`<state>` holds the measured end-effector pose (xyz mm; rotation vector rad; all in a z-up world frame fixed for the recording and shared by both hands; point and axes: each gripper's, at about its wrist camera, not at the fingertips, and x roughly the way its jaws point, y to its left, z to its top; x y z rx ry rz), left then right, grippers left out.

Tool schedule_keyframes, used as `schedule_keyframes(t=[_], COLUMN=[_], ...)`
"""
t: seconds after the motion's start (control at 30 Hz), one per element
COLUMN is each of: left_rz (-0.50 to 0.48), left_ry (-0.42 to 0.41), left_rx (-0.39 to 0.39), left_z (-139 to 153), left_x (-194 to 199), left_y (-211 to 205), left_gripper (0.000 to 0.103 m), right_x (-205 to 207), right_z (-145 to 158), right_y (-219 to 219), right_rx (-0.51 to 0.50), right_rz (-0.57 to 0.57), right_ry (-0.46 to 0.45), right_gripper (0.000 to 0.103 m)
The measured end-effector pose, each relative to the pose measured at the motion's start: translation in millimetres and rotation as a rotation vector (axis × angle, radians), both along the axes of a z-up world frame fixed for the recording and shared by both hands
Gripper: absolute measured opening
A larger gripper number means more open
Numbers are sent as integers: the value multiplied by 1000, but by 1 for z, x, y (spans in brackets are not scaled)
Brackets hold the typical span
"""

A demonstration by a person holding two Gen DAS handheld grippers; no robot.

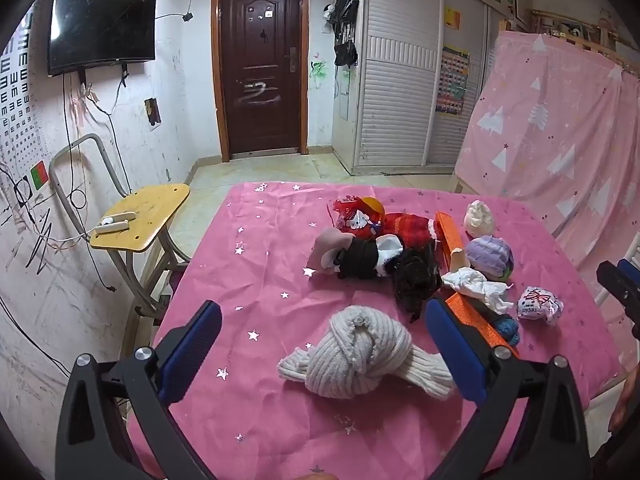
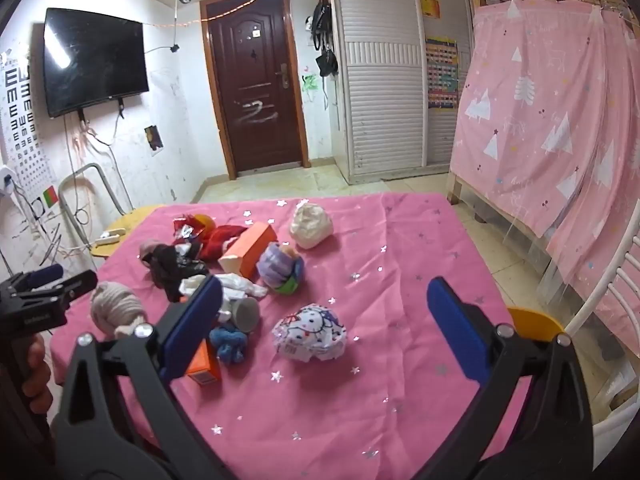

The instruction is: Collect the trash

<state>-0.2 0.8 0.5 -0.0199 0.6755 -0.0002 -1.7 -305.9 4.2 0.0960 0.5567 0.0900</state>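
Crumpled printed wrapper (image 2: 309,332) on pink tablecloth (image 2: 400,400) between spread right gripper (image 2: 324,320) fingers; left gripper (image 1: 324,344) likewise spread

In the right wrist view, the left finger (image 2: 192,324) hides much of the orange box (image 2: 204,366) at eight o'clock. The yellow bin (image 2: 534,322), at four o'clock, shows only its rim behind the table (image 2: 400,360). The left gripper (image 2: 44,284) is cut off at nine o'clock.

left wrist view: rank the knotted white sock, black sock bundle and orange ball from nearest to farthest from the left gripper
1. Knotted white sock: between the open fingers of the left gripper.
2. Black sock bundle: mid-table, slightly right.
3. Orange ball: far edge of the pile, behind the red wrapper.
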Motion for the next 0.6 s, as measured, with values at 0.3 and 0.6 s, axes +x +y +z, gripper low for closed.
schedule_keyframes(t=[0.3,0.6], left_rz=[-3,-3], left_ry=[-1,1], left_rx=[3,4], left_z=[-4,-3], left_x=[0,0], left_y=[-4,-4], left_gripper=[94,94], right_x=[0,0], right_z=[0,1], right_y=[0,0], right_rx=[-2,-4], right_rz=[-1,-1], right_ry=[-1,-4], right_gripper=[98,98])
